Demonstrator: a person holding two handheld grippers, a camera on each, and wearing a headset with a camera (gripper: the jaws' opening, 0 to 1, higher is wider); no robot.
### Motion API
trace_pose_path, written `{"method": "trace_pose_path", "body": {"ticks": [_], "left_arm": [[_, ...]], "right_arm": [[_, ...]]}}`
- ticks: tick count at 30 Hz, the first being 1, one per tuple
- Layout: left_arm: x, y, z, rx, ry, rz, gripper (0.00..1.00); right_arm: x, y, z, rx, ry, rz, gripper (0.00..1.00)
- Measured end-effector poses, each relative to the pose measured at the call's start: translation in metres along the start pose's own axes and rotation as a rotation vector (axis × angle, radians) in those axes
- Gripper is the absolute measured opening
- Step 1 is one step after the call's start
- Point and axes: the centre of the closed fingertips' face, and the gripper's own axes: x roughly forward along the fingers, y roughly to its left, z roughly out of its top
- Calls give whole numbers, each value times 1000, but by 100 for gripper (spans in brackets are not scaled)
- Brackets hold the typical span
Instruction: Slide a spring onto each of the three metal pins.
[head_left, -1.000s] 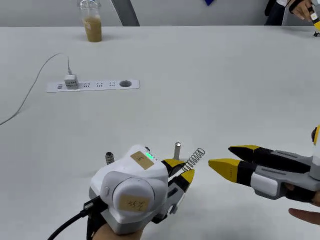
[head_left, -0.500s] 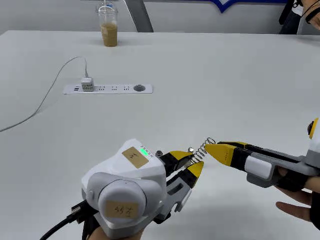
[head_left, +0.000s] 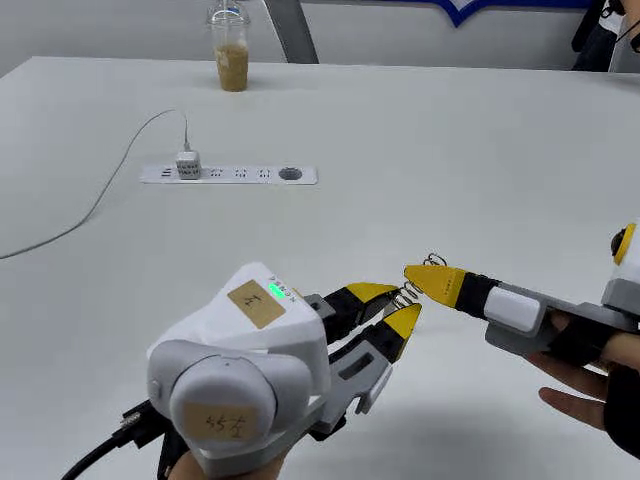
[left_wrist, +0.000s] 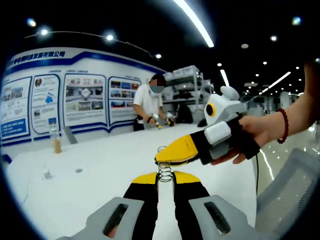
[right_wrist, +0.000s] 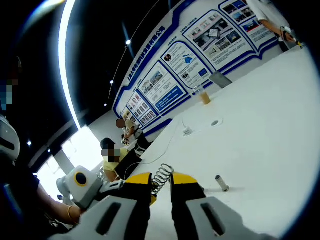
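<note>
A small metal spring (head_left: 405, 294) is held in the air between my two grippers. My left gripper (head_left: 392, 305) rises from the lower left, its yellow tips pinching the spring's near end (left_wrist: 165, 171). Coming in from the right, my right gripper (head_left: 425, 278) is shut on the spring's other end (right_wrist: 161, 177); in the left gripper view its yellow tip (left_wrist: 176, 150) sits just above my left gripper's own jaws. One short metal pin (right_wrist: 221, 183) stands on the white table (head_left: 450, 150) to the right of my right gripper's jaws in the right gripper view.
A white power strip (head_left: 230, 174) with a plugged-in charger (head_left: 187, 163) and its trailing cable lies at the back left. A cup of brown drink (head_left: 232, 55) stands at the far edge. A person (left_wrist: 151, 102) stands beyond the table's far end.
My right gripper was open to the right of the spring; it has moved left and shut on the spring's free end. My left gripper has risen a little with the spring.
</note>
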Motion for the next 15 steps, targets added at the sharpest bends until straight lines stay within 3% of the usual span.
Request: {"method": "trace_pose_path", "body": {"ticks": [8,15], "left_arm": [[-4,2,-5,22,31,11,11],[-5,6,-13,-11,78,23,11]], "right_arm": [[5,7,-3,-87,21,12,14],[9,8,-8,-142,36,8,13]]}}
